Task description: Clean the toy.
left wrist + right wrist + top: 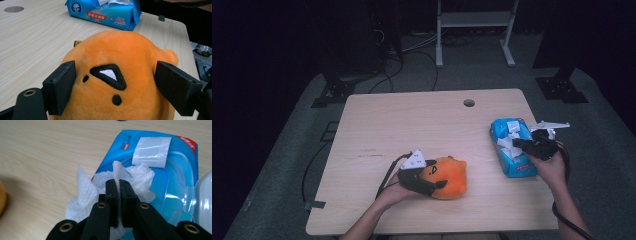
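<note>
An orange plush toy (451,176) (117,50) with a black stitched face lies near the table's front edge. My left gripper (432,184) (115,68) grips it from the left, one black pad pressed against each side. To the right lies a blue wet-wipe pack (515,162) (105,13) (175,182) with its flap peeled back. A crumpled white wipe (508,144) (87,192) sticks up out of the pack's opening. My right gripper (519,145) (119,182) is shut on a fold of that wipe, just above the pack.
The light wooden table (412,125) has a round cable hole (469,103) (13,9) at the back. Beyond it on the grey floor stand a white frame (474,22) and black stand bases (562,89), with cables (387,75) between them.
</note>
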